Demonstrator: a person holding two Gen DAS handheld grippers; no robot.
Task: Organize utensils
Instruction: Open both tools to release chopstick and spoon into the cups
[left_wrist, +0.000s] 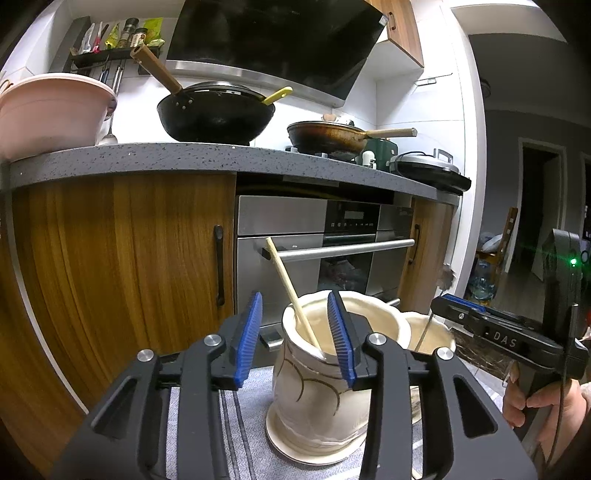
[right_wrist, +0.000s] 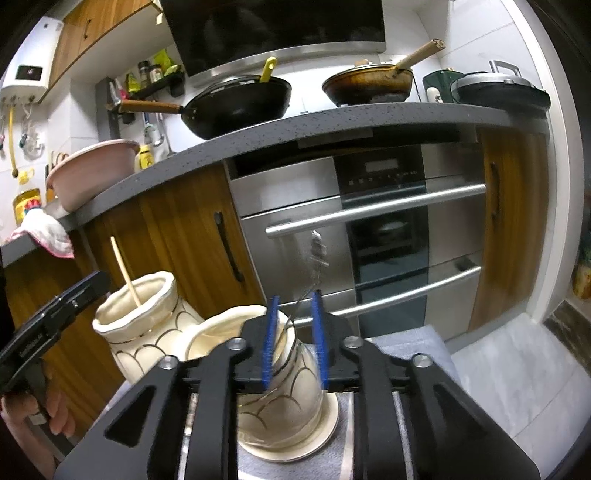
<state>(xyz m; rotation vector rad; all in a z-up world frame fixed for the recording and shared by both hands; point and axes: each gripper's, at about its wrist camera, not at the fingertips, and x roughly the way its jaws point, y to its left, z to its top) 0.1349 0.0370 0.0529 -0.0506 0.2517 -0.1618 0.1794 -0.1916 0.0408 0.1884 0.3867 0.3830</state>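
Observation:
Two cream ceramic holders with dark curved lines stand side by side on saucers on a grey cloth. A wooden chopstick (left_wrist: 291, 295) leans in the left holder (left_wrist: 314, 398). My left gripper (left_wrist: 295, 339) hovers open at that holder's rim, its blue pads either side of the chopstick without touching it. A thin metal utensil (right_wrist: 317, 251), blurred, stands in the right holder (right_wrist: 280, 406). My right gripper (right_wrist: 295, 341) is open around the utensil's stem, and the pads do not press on it. The right gripper (left_wrist: 456, 312) also shows in the left wrist view, and the left gripper (right_wrist: 88, 284) beside the left holder (right_wrist: 147, 332) in the right wrist view.
Close behind the holders are a wooden cabinet door (left_wrist: 129, 258) and a steel oven (right_wrist: 388, 221) with bar handles. The grey counter (left_wrist: 147, 158) above carries two woks and a pink basin (left_wrist: 51, 110). A hand (left_wrist: 535, 406) grips the right gripper's handle. White floor lies at the right (right_wrist: 517, 369).

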